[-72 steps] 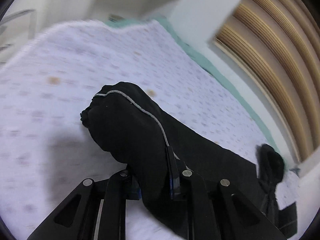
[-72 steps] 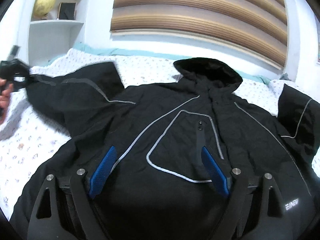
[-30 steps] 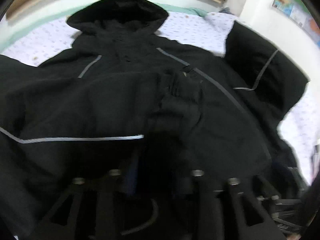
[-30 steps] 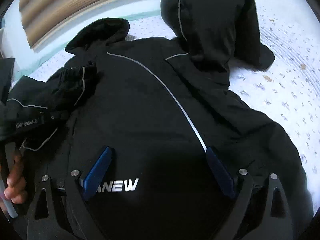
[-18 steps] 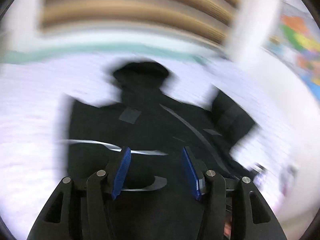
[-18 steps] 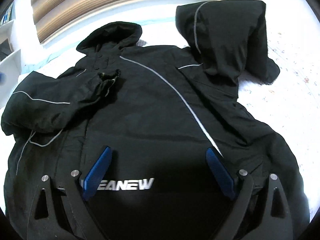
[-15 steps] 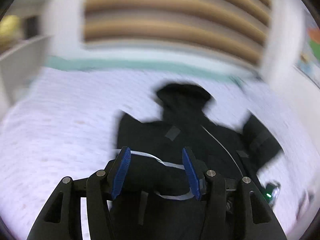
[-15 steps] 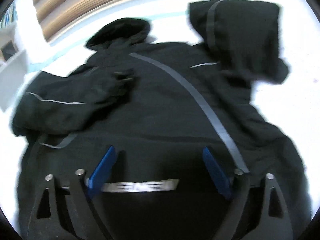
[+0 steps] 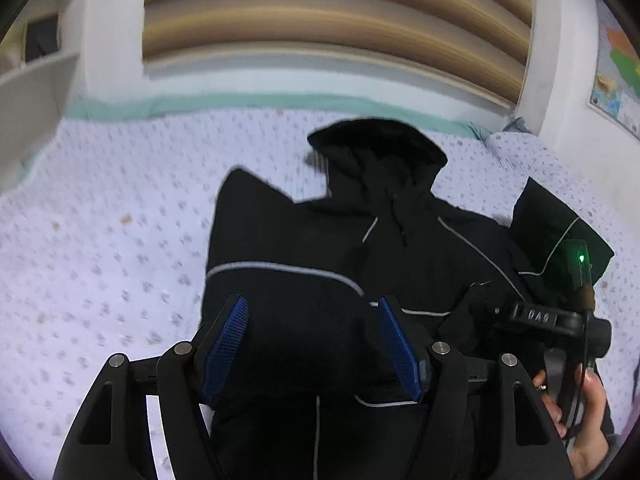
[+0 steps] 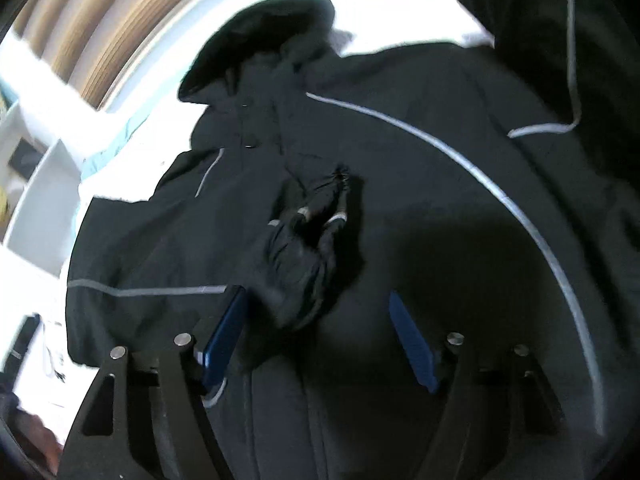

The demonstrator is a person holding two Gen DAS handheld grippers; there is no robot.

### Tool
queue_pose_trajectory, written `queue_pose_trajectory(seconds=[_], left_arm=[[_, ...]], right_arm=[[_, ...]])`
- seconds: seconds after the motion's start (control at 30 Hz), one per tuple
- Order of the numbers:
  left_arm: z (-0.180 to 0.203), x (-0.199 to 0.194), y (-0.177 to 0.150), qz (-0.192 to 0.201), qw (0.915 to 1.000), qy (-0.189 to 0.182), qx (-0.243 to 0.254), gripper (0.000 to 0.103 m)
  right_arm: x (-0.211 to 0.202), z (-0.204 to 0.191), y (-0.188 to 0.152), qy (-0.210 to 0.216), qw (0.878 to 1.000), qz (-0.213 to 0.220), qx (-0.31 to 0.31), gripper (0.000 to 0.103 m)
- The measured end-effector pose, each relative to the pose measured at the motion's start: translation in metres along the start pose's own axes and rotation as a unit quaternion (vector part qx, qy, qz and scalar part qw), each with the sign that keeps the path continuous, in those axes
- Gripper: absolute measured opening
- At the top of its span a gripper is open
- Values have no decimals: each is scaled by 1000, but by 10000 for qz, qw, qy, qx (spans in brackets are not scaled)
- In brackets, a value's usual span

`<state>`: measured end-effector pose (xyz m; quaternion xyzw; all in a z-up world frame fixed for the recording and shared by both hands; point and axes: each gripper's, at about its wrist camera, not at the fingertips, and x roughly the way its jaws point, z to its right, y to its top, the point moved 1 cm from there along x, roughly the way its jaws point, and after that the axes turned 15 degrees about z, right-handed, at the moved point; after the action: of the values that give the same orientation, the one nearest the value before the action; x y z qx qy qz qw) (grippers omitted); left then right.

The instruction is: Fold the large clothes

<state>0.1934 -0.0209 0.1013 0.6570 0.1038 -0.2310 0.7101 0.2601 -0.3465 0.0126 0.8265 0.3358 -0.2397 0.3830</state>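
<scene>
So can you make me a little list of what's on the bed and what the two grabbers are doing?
garment: black hooded jacket with grey piping
surface: white bedsheet with small speckles
hood: at the far end, toward the wall
one sleeve: folded across the chest, cuff bunched
left hand-held gripper: jaws opening, above the jacket, nothing gripped
right hand-held gripper: jaws closing, nothing gripped

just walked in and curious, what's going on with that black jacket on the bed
A person with handheld tongs in each hand is folding a black hooded jacket spread on a dotted bedsheet. One sleeve is already folded across the chest. The left tongs are opening and the right tongs closing slightly; neither grips fabric.
</scene>
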Motion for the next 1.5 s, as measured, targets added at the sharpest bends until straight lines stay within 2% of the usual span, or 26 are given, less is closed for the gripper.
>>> queue_pose_trajectory(seconds=[0.13, 0.17, 0.2, 0.23, 0.27, 0.33, 0.4, 0.47, 0.53, 0.6, 0.67, 0.7, 0.83, 0.93, 1.0, 1.03, 1.1, 1.13, 1.17, 1.23, 1.27, 1.3, 1.4, 1.47, 1.5], left_arm=[[-10, 14, -6, 40, 10000, -17, -64, 69], [-11, 15, -6, 59, 10000, 0, -47, 69], [-12, 16, -6, 72, 10000, 14, -24, 69], [-13, 18, -6, 85, 10000, 9, 1, 68], [-13, 18, -5, 95, 9999, -30, 23, 68], [-12, 14, -2, 129, 9998, -81, 83, 68], [-10, 13, 1, 199, 9997, -105, 115, 69], [-9, 18, 2, 170, 9996, -192, 69, 69], [-3, 31, -2, -39, 9995, -309, 14, 68], [2, 56, -16, -473, 9980, -426, -24, 68], [5, 83, -37, -936, 9944, -488, -98, 58], [5, 94, -48, -1087, 9931, -426, -56, 57], [1, 106, -66, -1113, 9928, -445, -7, 55], [2, 106, -63, -1174, 9922, -413, 75, 55], [5, 98, -58, -1066, 9932, -419, 222, 55], [7, 91, -55, -999, 9932, -560, 202, 55], [11, 76, -42, -856, 9903, -1096, -34, 55], [13, 72, -36, -757, 9897, -1211, -113, 56], [17, 69, -29, -649, 9900, -1239, -161, 56], [24, 73, -21, -599, 9917, -1117, -209, 56], [26, 79, -21, -657, 9918, -1081, -199, 56], [27, 89, -25, -765, 9913, -1051, -189, 56], [23, 122, -54, -1303, 9871, -889, -271, 55], [19, 130, -69, -1325, 9862, -962, -242, 55], [18, 130, -71, -1294, 9865, -969, -259, 55]], right_arm=[[18, -12, 2, 438, 9990, 22, 44, 77], [21, -20, 1, 560, 9984, 23, -71, 66], [20, -27, 1, 440, 9986, 77, -268, 61], [19, -37, 2, 201, 9978, 184, -607, 45], [14, -46, 3, 7, 9947, 331, -976, 37], [-3, -57, 8, -416, 9840, 767, -1551, 35], [-31, -60, 19, -978, 9639, 1357, -2074, 35], [-60, -52, 36, -1379, 9463, 1791, -2312, 35], [-76, -38, 53, -1557, 9406, 1864, -2373, 35], [-78, -21, 64, -1620, 9430, 1629, -2407, 35], [-65, -3, 67, -1730, 9444, 1343, -2453, 35], [-58, 5, 64, -1749, 9458, 1199, -2461, 35], [-19, 42, 42, -1985, 9449, 615, -2528, 35], [-16, 52, 37, -2054, 9433, 564, -2544, 38], [-25, 47, 40, -2068, 9417, 573, -2592, 41], [-39, 39, 42, -1964, 9416, 688, -2647, 44], [-65, 25, 42, -1643, 9441, 981, -2685, 51], [-80, 16, 45, -1401, 9467, 1166, -2657, 67], [-96, 6, 49, -1090, 9499, 1391, -2580, 82], [-110, -10, 54, -464, 9580, 1502, -2400, 86], [-106, -17, 56, -261, 9630, 1309, -2341, 86], [-95, -22, 56, -324, 9651, 1084, -2361, 85], [-53, -24, 45, -871, 9559, 637, -2733, 84], [-6, 0, 25, -1241, 9503, -299, -2839, 83], [5, 9, 14, -1249, 9506, -437, -2807, 84]])
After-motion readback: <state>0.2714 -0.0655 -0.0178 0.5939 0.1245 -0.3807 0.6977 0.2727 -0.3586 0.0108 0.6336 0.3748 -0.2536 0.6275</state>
